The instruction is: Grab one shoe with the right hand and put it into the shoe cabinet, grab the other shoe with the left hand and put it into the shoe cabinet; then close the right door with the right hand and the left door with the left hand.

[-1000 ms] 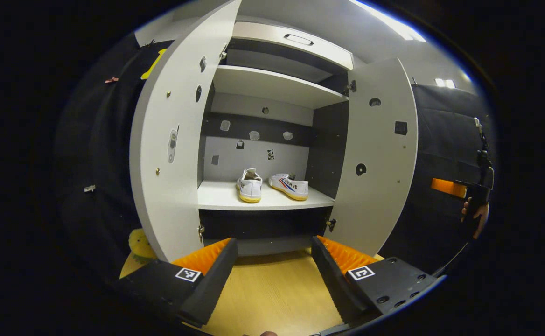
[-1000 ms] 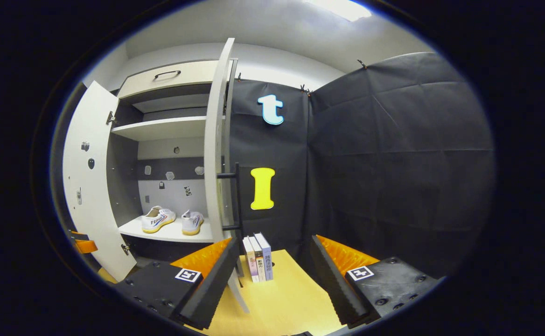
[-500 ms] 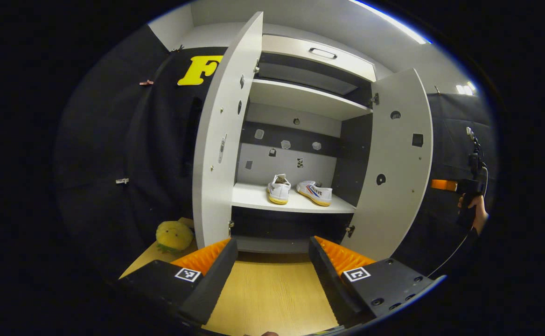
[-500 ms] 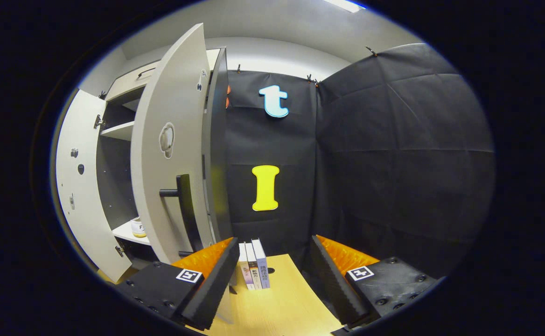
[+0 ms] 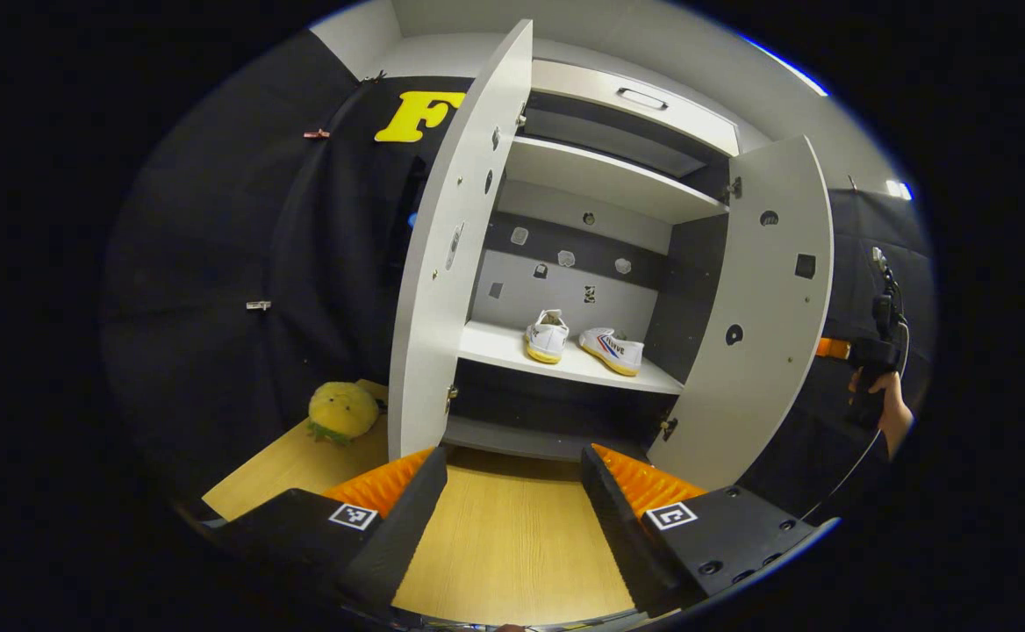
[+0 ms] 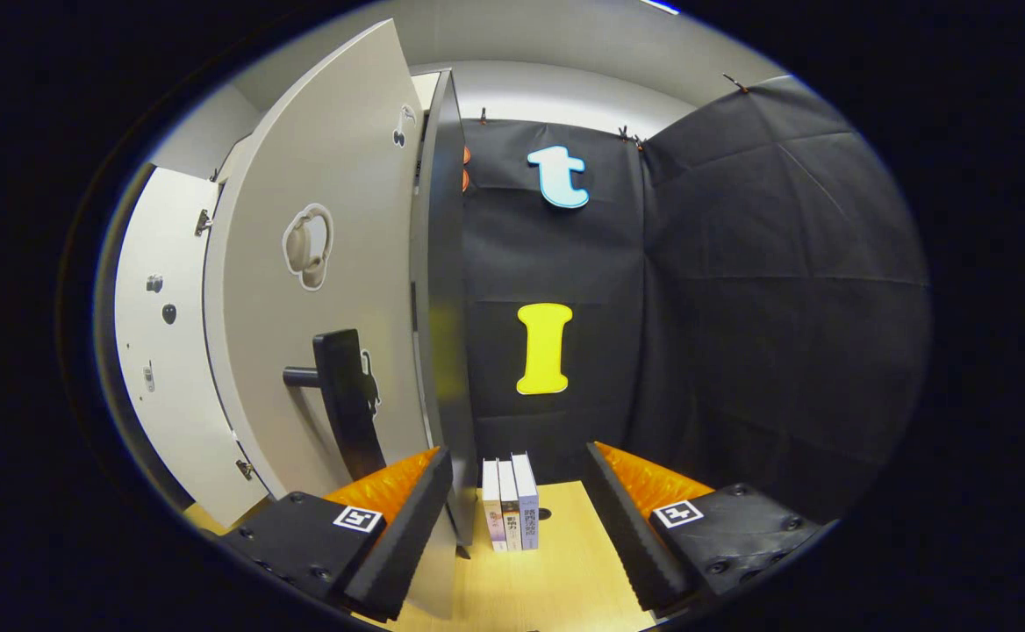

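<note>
Right door point(image 6: 319, 290) nearer (hand-held gripper point(image 6: 517, 527) beside) —

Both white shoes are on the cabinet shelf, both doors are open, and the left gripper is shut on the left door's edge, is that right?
Not quite. In the left gripper view the left gripper is open and holds nothing, short of the left door. The rest stands: both shoes sit on the shelf and the right door is open too.

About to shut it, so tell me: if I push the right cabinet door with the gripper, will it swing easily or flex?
The right door looks like a rigid flat panel, so it probably won't flex. It hangs on hinges, so a push should swing it. The handle gives a firm contact point.
</note>
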